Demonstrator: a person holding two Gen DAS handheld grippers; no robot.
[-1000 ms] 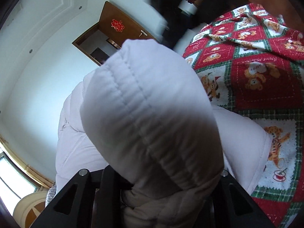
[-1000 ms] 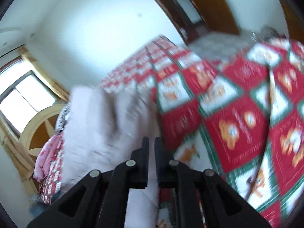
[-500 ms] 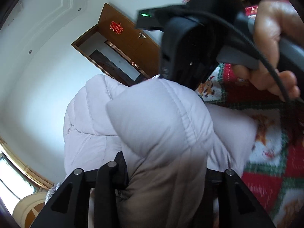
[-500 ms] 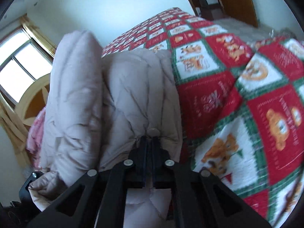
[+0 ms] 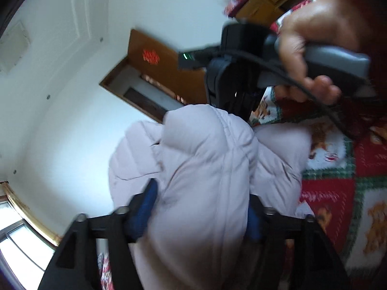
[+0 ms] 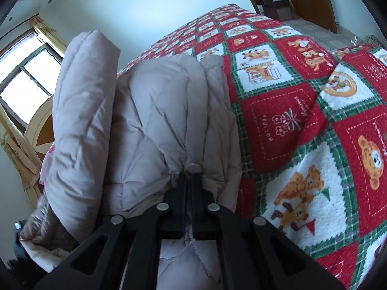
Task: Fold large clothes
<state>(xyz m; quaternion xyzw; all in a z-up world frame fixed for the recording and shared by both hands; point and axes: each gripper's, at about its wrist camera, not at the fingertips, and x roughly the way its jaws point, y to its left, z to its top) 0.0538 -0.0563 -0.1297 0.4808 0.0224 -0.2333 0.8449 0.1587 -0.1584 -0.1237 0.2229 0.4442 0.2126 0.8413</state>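
Observation:
A pale lilac padded jacket (image 6: pixel 157 111) lies on a bed with a red, green and white bear-print quilt (image 6: pixel 302 120). My right gripper (image 6: pixel 189 178) is shut on the jacket's edge by a snap button. One thick part of the jacket stands folded up at the left (image 6: pixel 82 111). In the left wrist view the jacket (image 5: pixel 205 169) bulges between my left gripper's (image 5: pixel 200 200) wide-apart fingers, which are clamped around this thick bunch. The right gripper and the hand holding it (image 5: pixel 309 55) show above the jacket.
A brown door (image 5: pixel 164 72) with a red ornament is in the white wall behind. A window (image 6: pixel 26 77) with gold curtains and a wooden headboard (image 6: pixel 36 133) are at the left. A wooden cabinet (image 5: pixel 271 2) stands beyond the bed.
My right gripper reached the jacket and closed on its edge by the snap. My left gripper's fingers have spread wider around the bunched jacket, and the right hand came into its view.

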